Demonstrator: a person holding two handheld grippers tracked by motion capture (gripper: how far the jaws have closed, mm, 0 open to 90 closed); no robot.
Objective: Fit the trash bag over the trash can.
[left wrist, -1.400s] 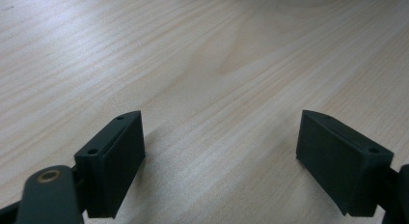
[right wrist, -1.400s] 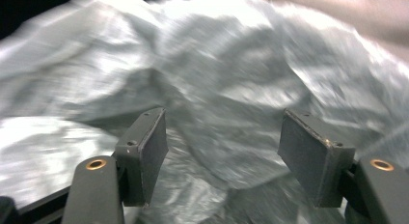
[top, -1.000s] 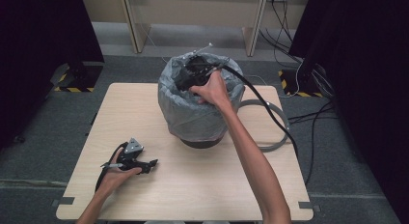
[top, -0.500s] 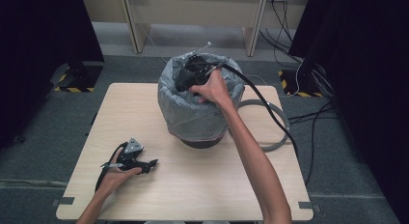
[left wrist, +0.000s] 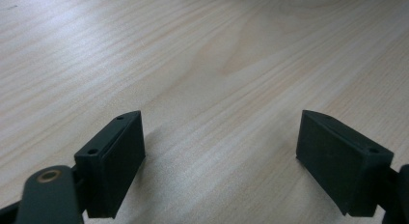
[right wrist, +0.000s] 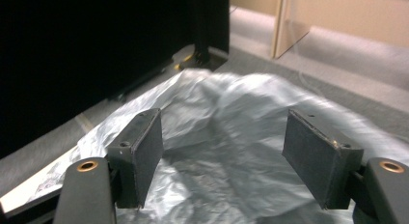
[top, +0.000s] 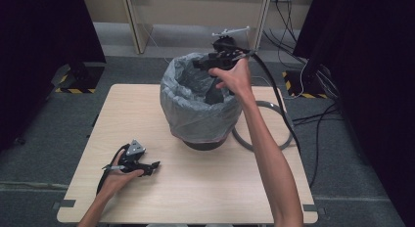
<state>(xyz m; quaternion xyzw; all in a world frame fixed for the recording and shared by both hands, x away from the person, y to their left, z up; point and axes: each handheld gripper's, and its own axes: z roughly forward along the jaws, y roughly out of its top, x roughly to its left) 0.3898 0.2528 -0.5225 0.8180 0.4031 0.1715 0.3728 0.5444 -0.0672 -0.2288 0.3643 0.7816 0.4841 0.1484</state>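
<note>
One lined bin (top: 200, 112) stands at the table's (top: 195, 197) far middle, its grey bag (right wrist: 231, 137) folded over the rim. The right gripper (top: 203, 64), lifted clear above the rim since a second ago, has just widened its empty jaws, suggesting a finished release. The left gripper (top: 152, 166) rests wide open on the tabletop.

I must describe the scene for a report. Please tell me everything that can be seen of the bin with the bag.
The bin is round and dark, and stands upright on the far middle of the wooden table. A grey, crinkled plastic bag lines it and folds down over its rim, covering most of the outside, so only the dark base shows. Its mouth is open. A grey ring lies beside it. The right gripper hovers above the mouth, fingers open and empty.
</note>
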